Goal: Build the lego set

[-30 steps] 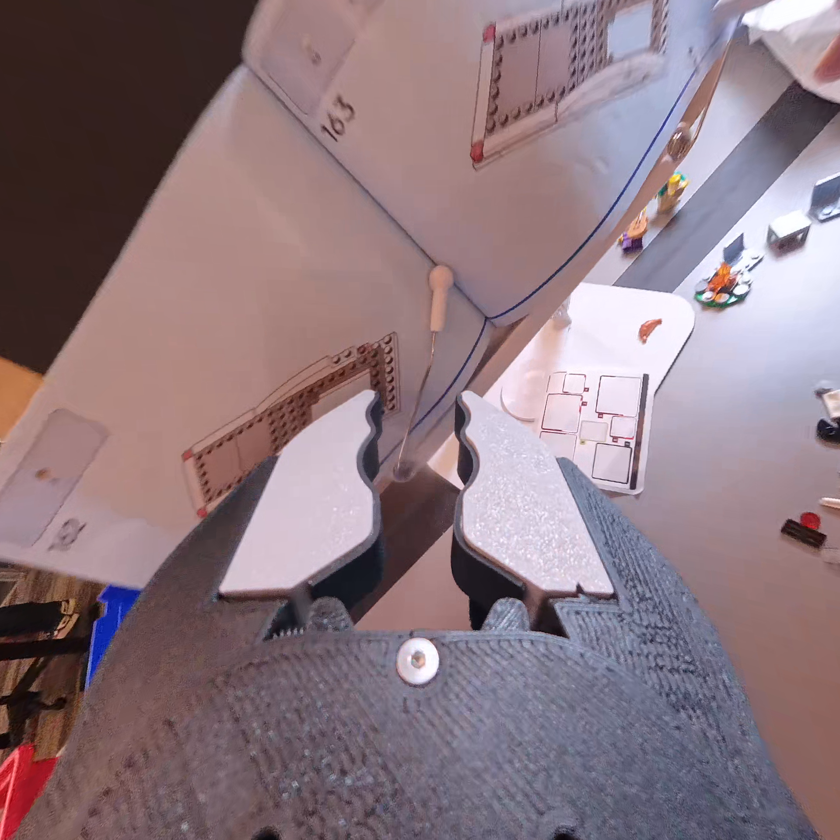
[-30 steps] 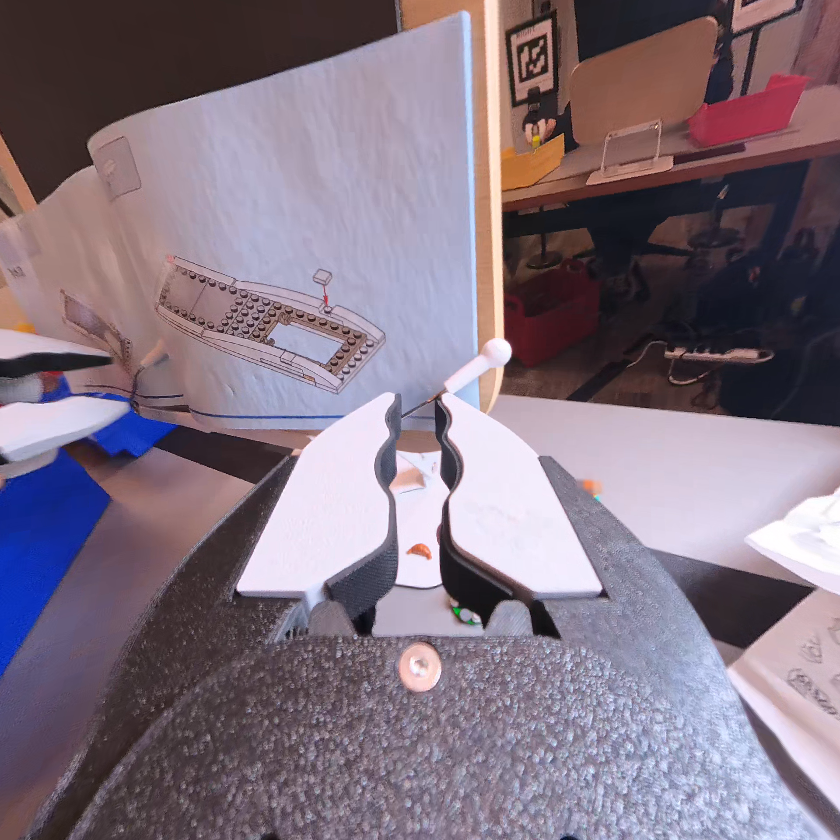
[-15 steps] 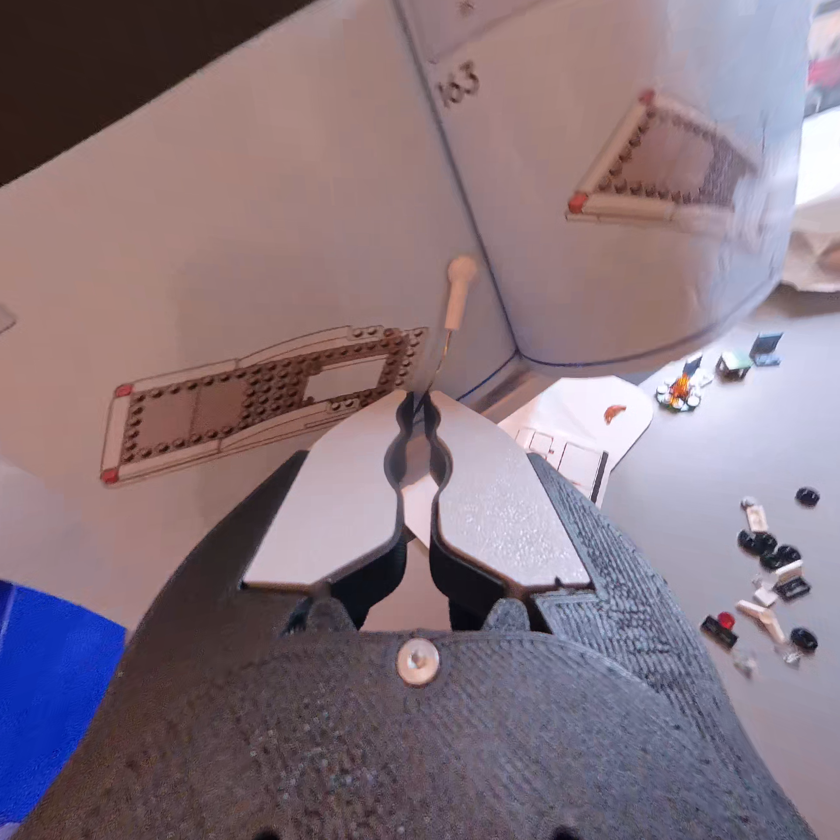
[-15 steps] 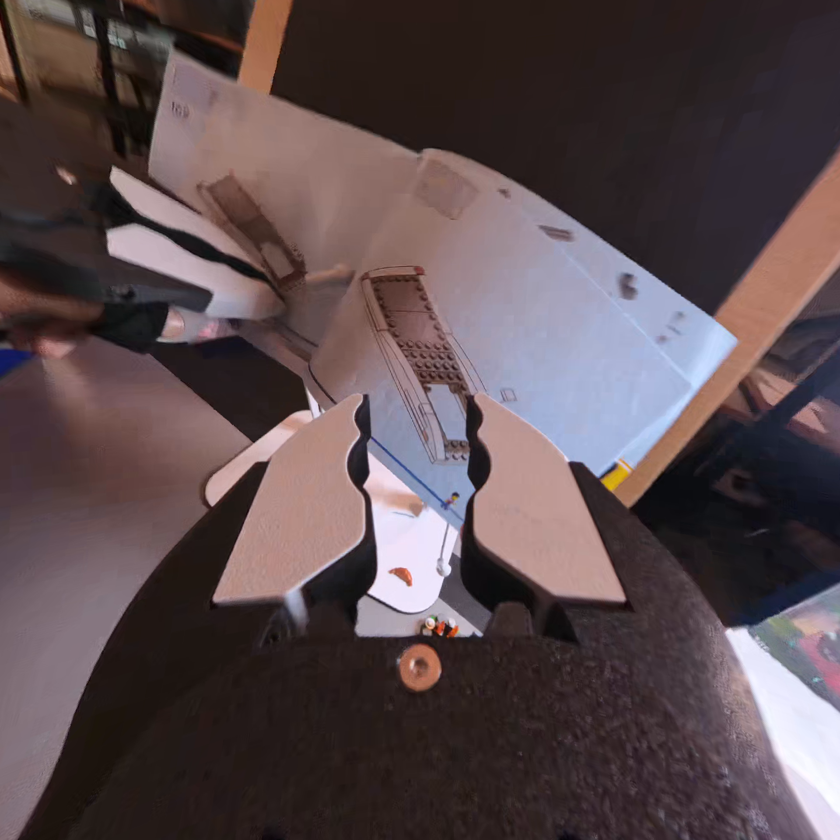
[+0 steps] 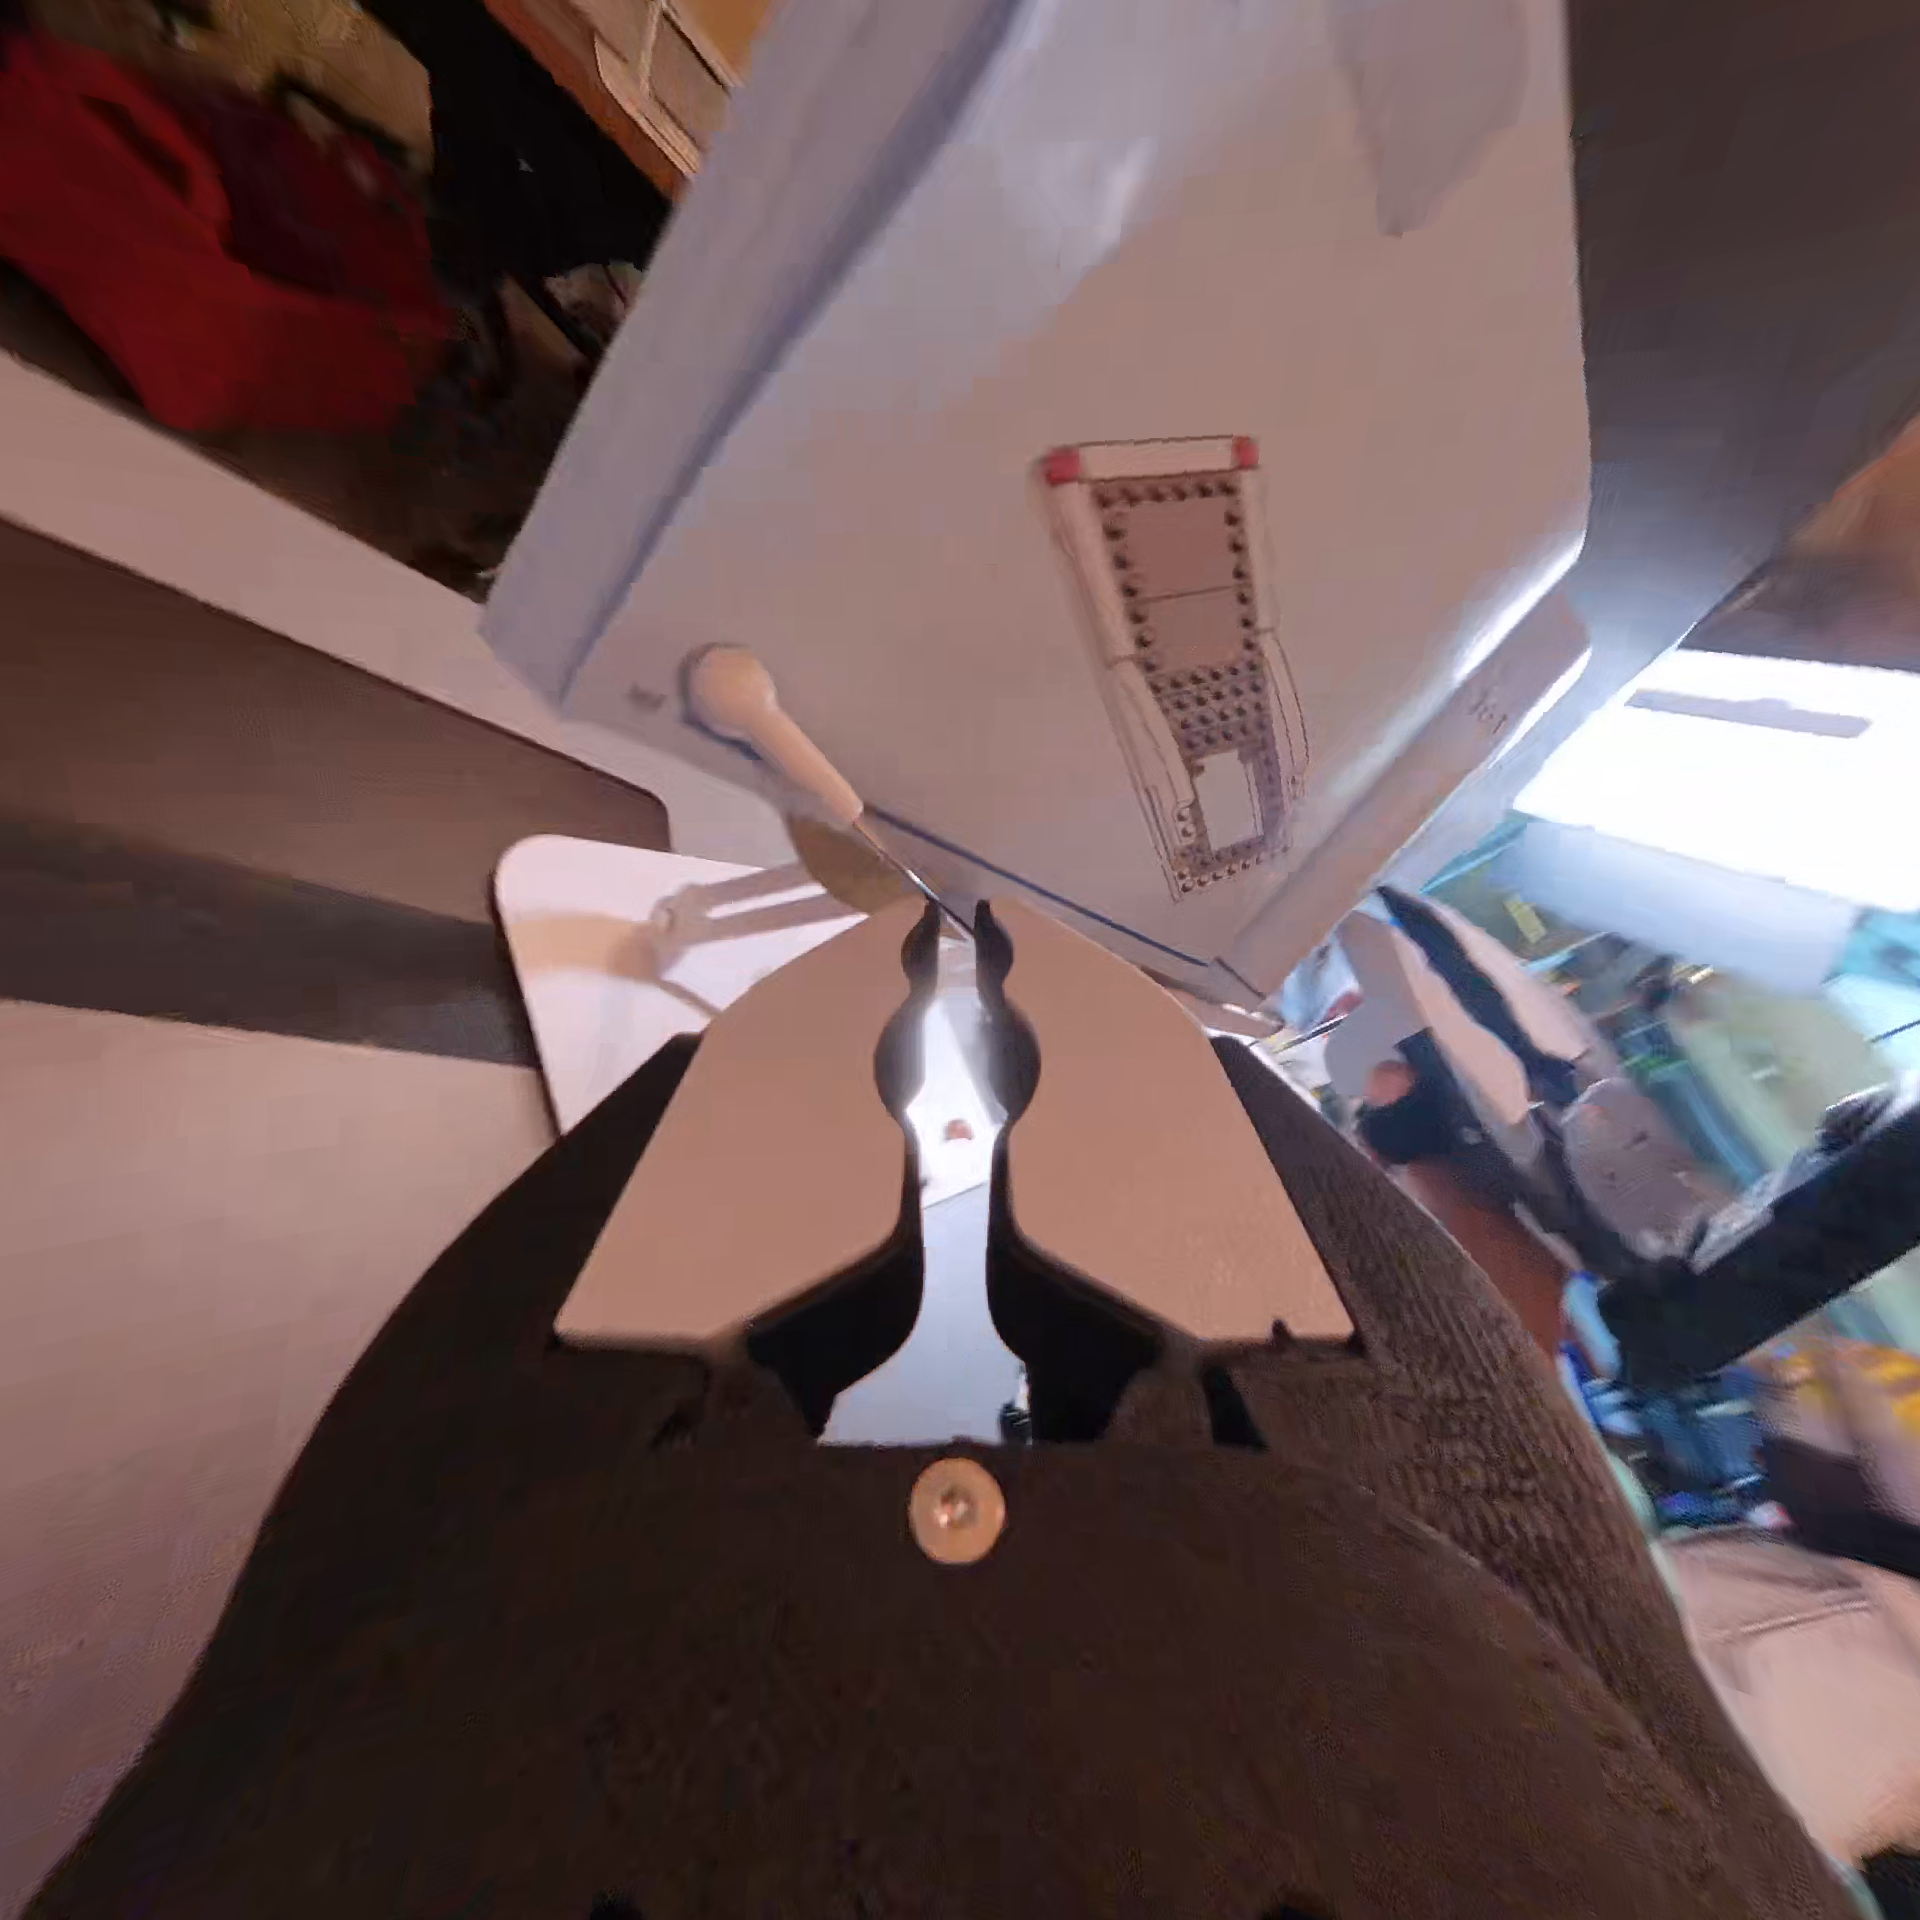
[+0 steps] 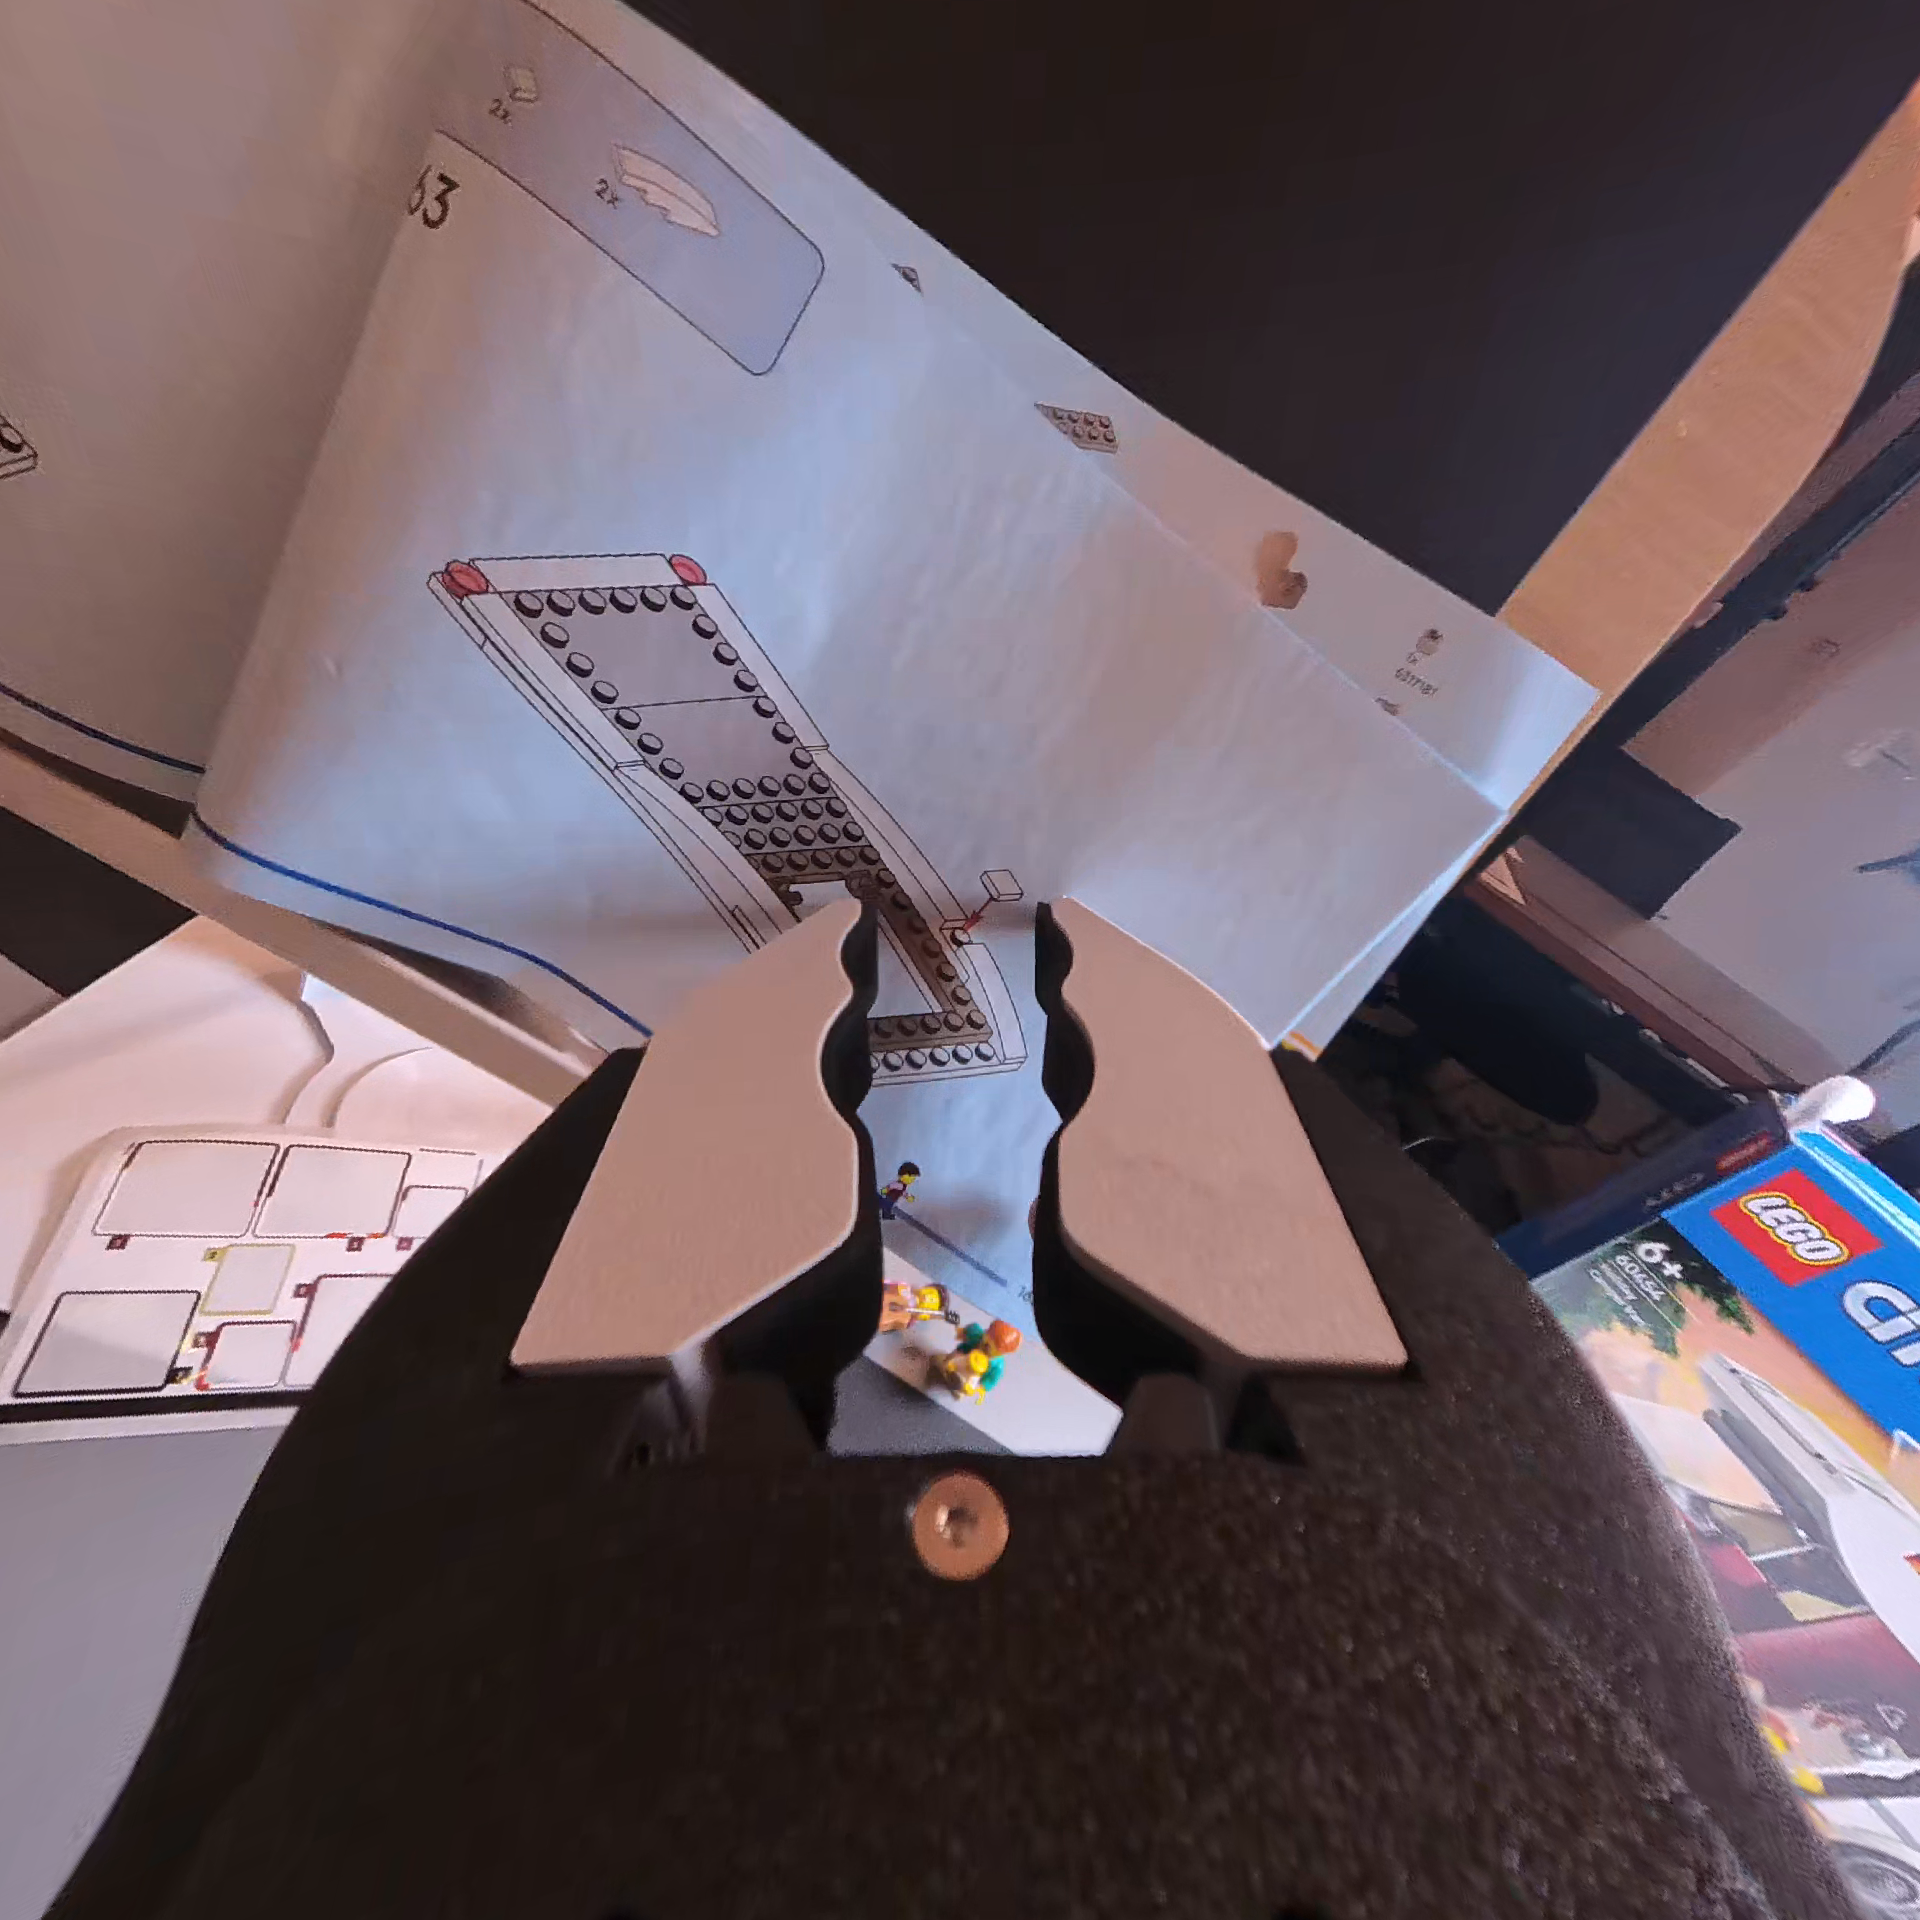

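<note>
The left gripper (image 5: 956, 914) has its jaws nearly together on the thin wire clip arm (image 5: 894, 847) pinning the booklet (image 5: 1039, 520) – a slender hold that could slip. Farther right, the right gripper (image 6: 951, 914) stands apart, empty, before the page.

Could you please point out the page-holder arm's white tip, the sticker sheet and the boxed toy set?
white tip (image 5: 727, 681), left wrist view, rounded end.
sticker sheet (image 6: 208, 1262), right wrist view, centre.
boxed toy set (image 6: 1766, 1351), right wrist view, lid.
</note>
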`<action>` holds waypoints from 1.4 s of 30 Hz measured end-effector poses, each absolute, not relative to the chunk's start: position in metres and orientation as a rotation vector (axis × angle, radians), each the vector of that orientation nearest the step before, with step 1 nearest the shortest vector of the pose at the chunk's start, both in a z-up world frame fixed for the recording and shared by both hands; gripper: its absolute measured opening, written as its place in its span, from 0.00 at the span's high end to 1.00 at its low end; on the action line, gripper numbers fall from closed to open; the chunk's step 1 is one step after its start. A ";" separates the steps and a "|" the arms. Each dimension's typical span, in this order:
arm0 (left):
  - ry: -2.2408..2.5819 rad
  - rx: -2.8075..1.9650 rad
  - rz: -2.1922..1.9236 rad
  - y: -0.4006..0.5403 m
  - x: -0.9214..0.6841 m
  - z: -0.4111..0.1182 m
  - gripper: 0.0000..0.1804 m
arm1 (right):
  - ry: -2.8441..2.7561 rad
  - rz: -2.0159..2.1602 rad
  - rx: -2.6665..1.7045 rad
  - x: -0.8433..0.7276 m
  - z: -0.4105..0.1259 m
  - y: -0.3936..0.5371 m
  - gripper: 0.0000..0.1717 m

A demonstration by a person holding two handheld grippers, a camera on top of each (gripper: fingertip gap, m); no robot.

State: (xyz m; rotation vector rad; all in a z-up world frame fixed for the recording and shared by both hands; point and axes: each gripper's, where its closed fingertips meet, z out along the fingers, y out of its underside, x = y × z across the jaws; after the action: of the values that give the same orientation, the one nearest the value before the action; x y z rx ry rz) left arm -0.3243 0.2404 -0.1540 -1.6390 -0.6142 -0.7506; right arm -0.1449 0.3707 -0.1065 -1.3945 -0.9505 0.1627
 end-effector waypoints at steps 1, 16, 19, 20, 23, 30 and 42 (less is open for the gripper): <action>-0.656 -1.601 -0.794 0.239 -0.324 -0.158 0.96 | -0.951 0.171 -1.390 -0.145 -0.106 0.371 0.84; -0.297 -1.629 -0.794 0.233 -0.192 -0.135 0.92 | -0.928 0.275 -1.344 -0.142 -0.105 0.376 0.83; 0.043 -1.755 -0.174 0.262 -0.194 -0.117 0.96 | -0.922 0.279 -1.315 -0.137 -0.099 0.381 0.80; 0.127 -1.785 0.003 0.272 -0.198 -0.114 0.97 | -0.922 0.288 -1.305 -0.135 -0.095 0.383 0.78; 0.258 -1.844 0.317 0.299 -0.212 -0.109 1.00 | -0.929 0.323 -1.276 -0.129 -0.082 0.391 0.73; 0.312 -1.923 0.364 0.321 -0.208 -0.124 1.00 | -0.962 0.352 -1.225 -0.123 -0.062 0.403 0.54; 0.301 -1.913 0.295 0.324 -0.206 -0.131 1.00 | -0.993 0.246 -1.157 -0.125 -0.077 0.398 0.88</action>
State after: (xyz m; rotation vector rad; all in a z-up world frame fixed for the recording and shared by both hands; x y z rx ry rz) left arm -0.2055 0.3244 -0.1309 -1.9130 0.3006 0.2947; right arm -0.1247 0.3975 -0.0769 -1.1574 -0.9931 0.2460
